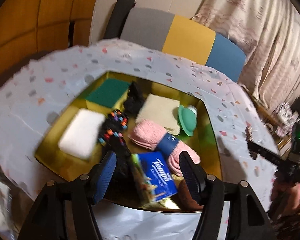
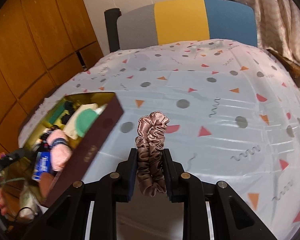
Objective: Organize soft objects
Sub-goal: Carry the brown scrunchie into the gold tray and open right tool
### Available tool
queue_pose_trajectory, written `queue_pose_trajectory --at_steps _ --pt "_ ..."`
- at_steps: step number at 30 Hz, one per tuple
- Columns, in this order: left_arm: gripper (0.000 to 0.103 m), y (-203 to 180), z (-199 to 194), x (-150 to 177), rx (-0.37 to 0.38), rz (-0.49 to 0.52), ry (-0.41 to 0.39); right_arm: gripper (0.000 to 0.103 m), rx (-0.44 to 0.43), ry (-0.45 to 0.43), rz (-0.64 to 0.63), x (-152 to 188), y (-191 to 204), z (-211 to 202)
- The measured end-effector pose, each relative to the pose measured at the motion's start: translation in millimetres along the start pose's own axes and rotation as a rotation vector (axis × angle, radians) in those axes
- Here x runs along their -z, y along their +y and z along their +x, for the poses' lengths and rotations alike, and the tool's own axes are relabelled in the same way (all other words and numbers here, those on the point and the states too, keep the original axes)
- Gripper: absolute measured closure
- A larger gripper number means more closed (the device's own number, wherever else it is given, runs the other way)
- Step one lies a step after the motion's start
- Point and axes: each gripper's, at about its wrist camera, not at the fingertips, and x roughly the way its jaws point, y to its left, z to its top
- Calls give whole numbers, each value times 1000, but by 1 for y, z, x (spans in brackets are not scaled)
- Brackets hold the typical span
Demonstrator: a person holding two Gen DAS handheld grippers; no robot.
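Observation:
My right gripper [image 2: 150, 160] is shut on a dusty-pink satin scrunchie [image 2: 152, 138] and holds it above the patterned tablecloth [image 2: 220, 104], to the right of the box. The gold-lined box [image 1: 214, 132] holds a green-topped sponge [image 1: 108, 95], a white sponge [image 1: 81, 133], a beige cloth [image 1: 160, 112], a pink towel [image 1: 150, 135], a blue Tempo tissue pack [image 1: 160, 177], a black beaded item [image 1: 115, 128] and a green round piece [image 1: 187, 120]. My left gripper [image 1: 147, 172] is open and empty over the box's near edge, above the tissue pack. The box also shows in the right wrist view [image 2: 98, 144].
A chair with a grey, yellow and blue back [image 2: 182, 20] stands behind the table. Wooden cabinets [image 2: 30, 46] are on the left and a curtain [image 1: 270, 30] on the right. The right gripper's body shows at the left wrist view's right edge [image 1: 278, 160].

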Motion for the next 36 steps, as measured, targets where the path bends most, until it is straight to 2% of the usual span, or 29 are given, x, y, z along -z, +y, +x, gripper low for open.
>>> queue_pose_trajectory --at_steps 4,9,15,20,25,32,36 --pt "37 -1 -2 0 5 45 0 78 -65 2 23 3 21 -4" --pt "37 2 -4 -1 18 42 18 78 -153 21 52 4 57 -5" --pt "37 6 -7 -5 9 54 39 78 -180 42 47 -3 106 4" --pt "37 10 -13 -3 -24 79 34 78 -147 66 36 -7 135 25" --pt "37 17 -13 0 -25 70 52 78 -62 87 46 -11 149 43" --pt "37 21 -14 0 -37 38 68 72 54 82 29 -11 153 56" --pt "37 23 -15 1 -37 19 72 60 59 39 22 -10 156 48"
